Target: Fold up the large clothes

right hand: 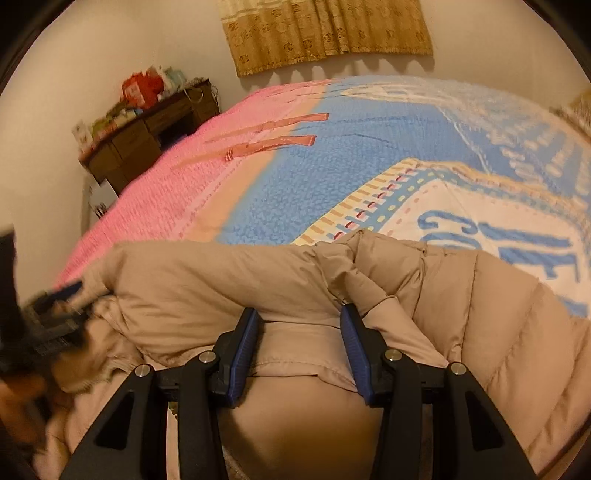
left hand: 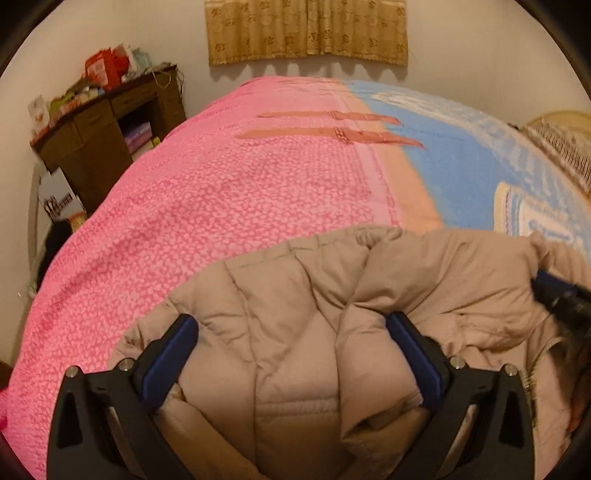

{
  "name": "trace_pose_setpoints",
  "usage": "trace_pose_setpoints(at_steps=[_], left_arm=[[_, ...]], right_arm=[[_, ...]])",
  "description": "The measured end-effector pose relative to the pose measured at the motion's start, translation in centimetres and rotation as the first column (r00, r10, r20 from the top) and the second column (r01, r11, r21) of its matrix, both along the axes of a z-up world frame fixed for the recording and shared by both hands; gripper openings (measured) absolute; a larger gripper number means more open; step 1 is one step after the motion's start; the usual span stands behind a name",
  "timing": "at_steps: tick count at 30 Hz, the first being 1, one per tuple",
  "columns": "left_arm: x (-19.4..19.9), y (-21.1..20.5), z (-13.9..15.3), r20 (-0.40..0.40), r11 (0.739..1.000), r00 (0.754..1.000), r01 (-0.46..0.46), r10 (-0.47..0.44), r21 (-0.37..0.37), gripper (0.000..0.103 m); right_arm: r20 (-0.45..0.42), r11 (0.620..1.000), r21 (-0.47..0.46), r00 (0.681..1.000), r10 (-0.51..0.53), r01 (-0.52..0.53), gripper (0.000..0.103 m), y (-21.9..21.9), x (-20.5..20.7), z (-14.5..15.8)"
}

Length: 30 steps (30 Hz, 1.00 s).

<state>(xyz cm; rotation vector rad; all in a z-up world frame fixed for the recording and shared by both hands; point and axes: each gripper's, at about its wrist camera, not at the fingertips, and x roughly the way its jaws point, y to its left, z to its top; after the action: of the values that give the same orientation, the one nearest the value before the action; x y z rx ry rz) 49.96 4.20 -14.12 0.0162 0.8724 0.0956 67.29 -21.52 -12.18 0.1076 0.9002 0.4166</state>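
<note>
A beige quilted puffer coat (left hand: 295, 295) lies bunched at the near edge of the bed; it also shows in the right wrist view (right hand: 221, 280). My left gripper (left hand: 291, 321) is wide open, its blue-padded fingers (left hand: 177, 350) straddling the coat's folded body. My right gripper (right hand: 299, 314) is open, narrower, with its fingers (right hand: 243, 343) on either side of a fold of coat fabric, not closed on it. The right gripper also shows in the left wrist view (left hand: 557, 295) at the coat's right end. The left gripper appears blurred at the left of the right wrist view (right hand: 55, 306).
The bed carries a pink blanket (left hand: 184, 206) on the left and a blue patterned one (right hand: 369, 155) on the right. Two pink straps (left hand: 332, 134) lie across the far part. A cluttered brown wooden desk (left hand: 110, 122) stands at the far left by the wall. A tan curtain (left hand: 306, 29) hangs behind.
</note>
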Motion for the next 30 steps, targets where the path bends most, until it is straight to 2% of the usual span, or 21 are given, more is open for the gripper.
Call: trace_pose_setpoints(at_steps=[2,6,9,11,13,17,19,25,30], left_arm=[[0.6,0.0,-0.4,-0.014,1.000,1.000,0.000,0.000,-0.014,0.103],[1.9,-0.2,-0.3,-0.025,1.000,1.000,-0.004,0.003,-0.007,0.103],[1.7,-0.3,1.1,-0.036,1.000,0.999,-0.004,0.004,-0.010,0.103],[0.4,0.0,3.0,0.003,0.999,1.000,-0.005,0.005,-0.050,0.103],[-1.3,0.1,5.0,0.074,0.993,0.997,0.042,-0.034,-0.110,0.103],[-3.6,-0.4,7.5,0.146,0.987,0.986,0.094,-0.075,-0.129,0.103],[-5.0,-0.4,8.4,0.180,0.986,0.980,0.105,-0.081,-0.128,0.103],[-9.3,-0.5,9.7,0.221,0.982,0.970,0.135,-0.104,-0.130,0.103],[-13.6,-0.6,10.1,0.228,0.974,0.965,0.168,-0.131,-0.153,0.103]], right_arm=[[-0.001,1.000,-0.010,1.000,0.002,-0.002,0.048,0.2,0.0,0.0],[0.018,0.991,-0.135,1.000,0.008,-0.005,0.048,2.0,-0.2,0.0],[0.027,0.970,-0.241,0.999,0.026,-0.019,0.048,3.3,-0.3,0.4],[0.029,0.957,-0.286,0.998,0.056,-0.045,0.049,3.7,-0.6,1.3],[0.043,0.969,-0.245,0.999,0.032,-0.020,0.050,2.7,-1.3,2.5],[0.121,0.981,-0.194,0.993,0.014,0.010,0.055,1.2,-3.5,5.4],[0.131,0.988,-0.157,0.991,0.013,0.008,0.056,0.5,-4.7,6.6],[0.122,0.995,-0.099,0.992,0.009,0.003,0.058,-0.5,-8.4,8.7],[0.113,0.999,-0.037,0.994,0.010,-0.005,0.062,-1.6,-13.1,9.8]])
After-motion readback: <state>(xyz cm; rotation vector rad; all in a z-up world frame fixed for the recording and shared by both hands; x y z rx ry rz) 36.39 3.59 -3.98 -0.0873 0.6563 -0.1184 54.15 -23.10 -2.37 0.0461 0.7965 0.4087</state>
